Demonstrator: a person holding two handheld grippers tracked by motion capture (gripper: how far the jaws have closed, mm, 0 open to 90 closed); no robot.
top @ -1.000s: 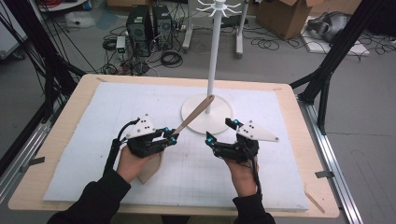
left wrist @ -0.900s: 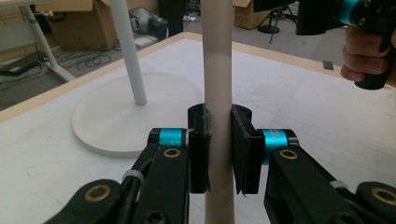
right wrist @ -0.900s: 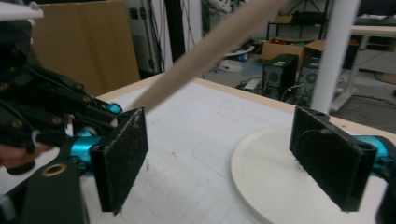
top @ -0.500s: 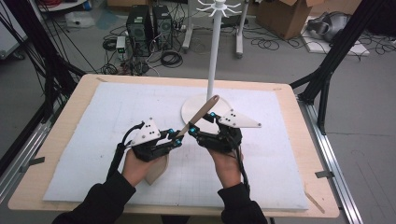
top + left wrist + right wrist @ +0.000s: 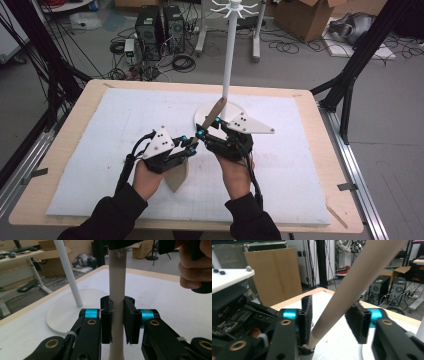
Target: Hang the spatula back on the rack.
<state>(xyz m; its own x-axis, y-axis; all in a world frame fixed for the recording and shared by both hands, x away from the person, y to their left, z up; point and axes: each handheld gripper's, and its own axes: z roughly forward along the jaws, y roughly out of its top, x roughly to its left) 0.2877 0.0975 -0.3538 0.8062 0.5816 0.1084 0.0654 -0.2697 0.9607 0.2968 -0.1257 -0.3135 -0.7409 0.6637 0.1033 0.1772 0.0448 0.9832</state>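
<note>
The wooden spatula (image 5: 216, 110) sits near the tabletop's middle, its handle tilted up toward the far edge, over the white stand base (image 5: 205, 114). Your left claw (image 5: 117, 320) is clamped fully on the handle. Your right claw (image 5: 334, 322) has just been closing around the handle; its pads are not yet pressing it.

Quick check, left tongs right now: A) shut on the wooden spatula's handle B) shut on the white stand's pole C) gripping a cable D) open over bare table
A: in the left gripper view the left tongs have both pads pressed on the wooden spatula handle; the white stand pole stands apart behind.
</note>
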